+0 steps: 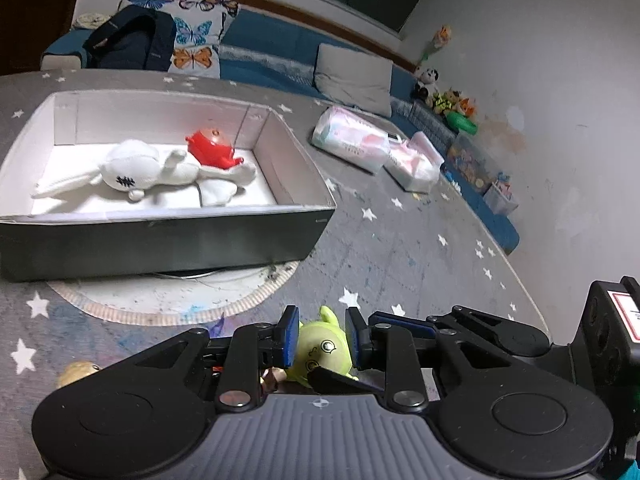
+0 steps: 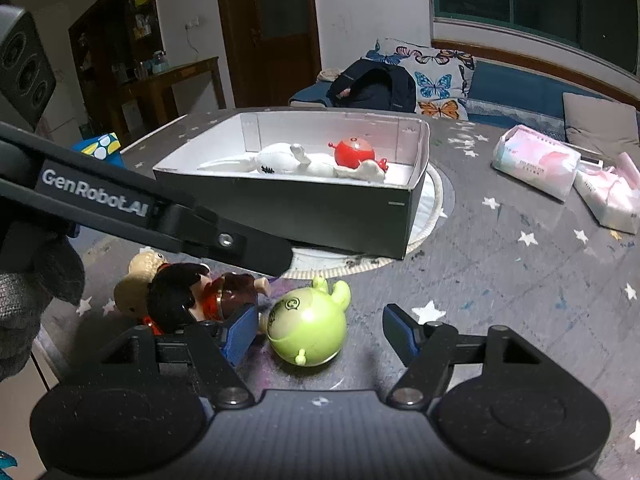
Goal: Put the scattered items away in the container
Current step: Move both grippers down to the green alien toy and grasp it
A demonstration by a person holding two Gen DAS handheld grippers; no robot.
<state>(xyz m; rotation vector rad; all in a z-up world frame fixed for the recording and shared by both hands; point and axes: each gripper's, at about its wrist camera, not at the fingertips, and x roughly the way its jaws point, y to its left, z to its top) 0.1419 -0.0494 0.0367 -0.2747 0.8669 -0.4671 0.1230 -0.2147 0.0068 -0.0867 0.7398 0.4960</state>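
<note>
A black box with a white inside [image 1: 316, 220] [image 2: 416, 200] holds a white plush rabbit [image 1: 132, 168] [image 2: 280, 160] and a red round toy [image 1: 212, 146] [image 2: 354, 152]. A green round alien toy [image 1: 320, 352] [image 2: 308, 328] lies on the grey star mat. My left gripper [image 1: 322, 336] has its blue pads on either side of the green toy, jaws partly open around it. My right gripper [image 2: 320, 332] is open, low over the mat, with the green toy between its fingers. A dark-haired doll figure [image 2: 188, 300] and a beige plush toy [image 2: 136, 280] [image 1: 76, 372] lie left of the green toy.
Two tissue packs [image 1: 352, 142] [image 2: 536, 164] lie on the mat to the right of the box. A sofa with a butterfly cushion [image 1: 192, 36] and a dark backpack [image 2: 376, 84] stands behind. Toys and bins [image 1: 472, 160] line the far wall.
</note>
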